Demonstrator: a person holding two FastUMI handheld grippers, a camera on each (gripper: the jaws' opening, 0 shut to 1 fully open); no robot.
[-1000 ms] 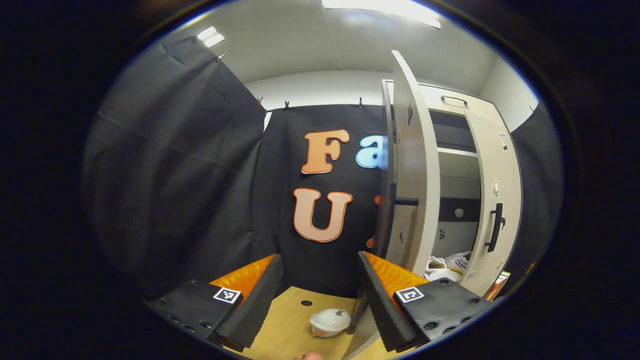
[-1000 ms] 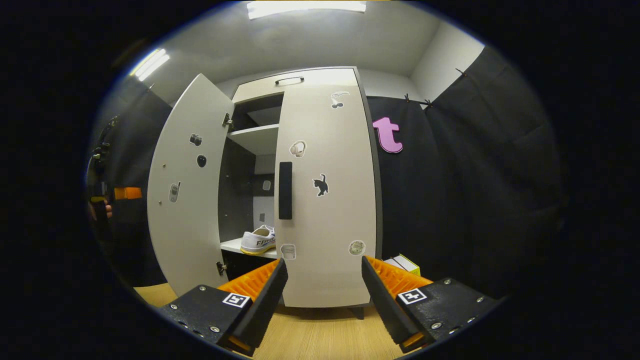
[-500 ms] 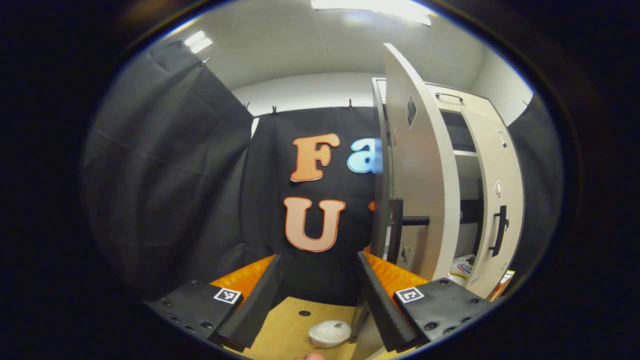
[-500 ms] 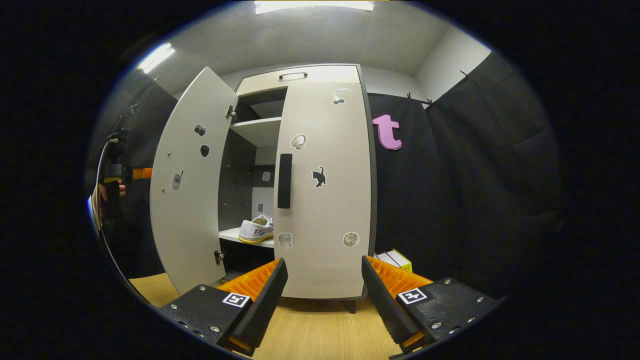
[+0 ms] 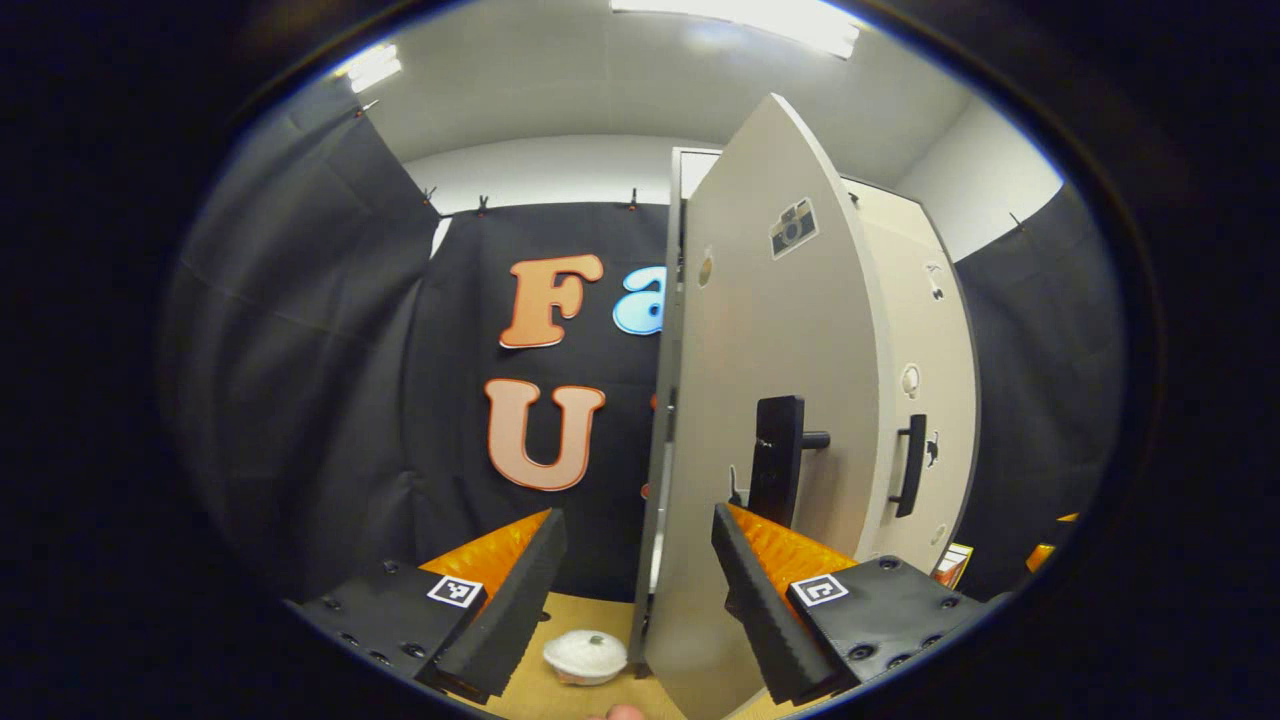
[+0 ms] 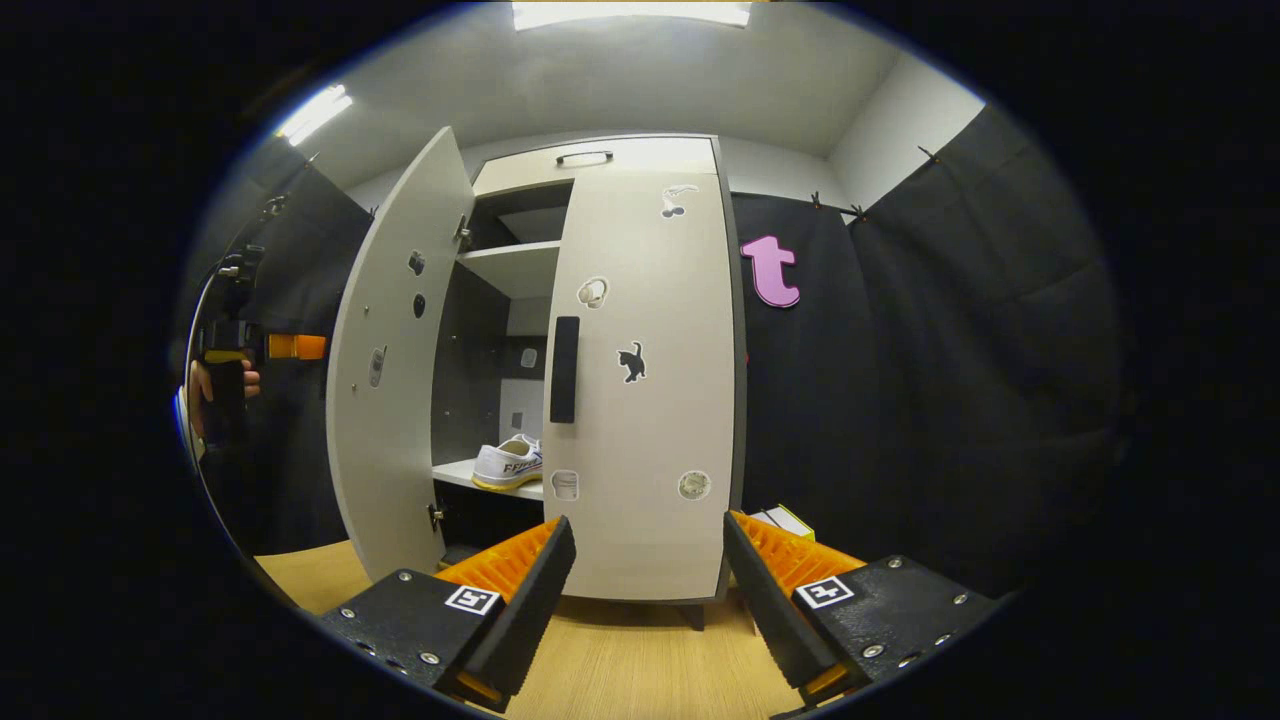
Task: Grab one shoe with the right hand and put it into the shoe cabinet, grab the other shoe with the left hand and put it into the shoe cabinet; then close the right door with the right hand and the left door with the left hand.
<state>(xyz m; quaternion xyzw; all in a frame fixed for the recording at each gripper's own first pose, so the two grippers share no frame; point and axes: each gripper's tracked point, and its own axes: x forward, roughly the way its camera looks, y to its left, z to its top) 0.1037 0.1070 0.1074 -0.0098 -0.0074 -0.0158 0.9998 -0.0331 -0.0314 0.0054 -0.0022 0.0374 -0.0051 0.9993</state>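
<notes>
A: Doors, then. Where do they stand?

B: Right door looks shut against the cabinet. Left door hangs open, swung out toward me. In the left gripper view I see its outer face close up, its handle just beyond my left gripper.

A: And the shoes?

B: One shoe sits on the low shelf inside, seen through the gap in the right gripper view. The other I cannot make out; I judge it lies behind the right door.

A: Your jaws?

B: Both pairs stand wide and hold nothing. My right gripper hangs back from the cabinet, clear of it. The left one's right finger is at the door's face; whether it touches, I cannot tell.

A: So how do I finish it well?

B: Push with the left, I think, flat on the face near the handle side, far from the hinge, where it swings easiest. Follow the arc and ease off near the end so it doesn't bounce back. Mind the white bowl on the floor by the door's foot, and keep the right gripper out of the way.
</notes>
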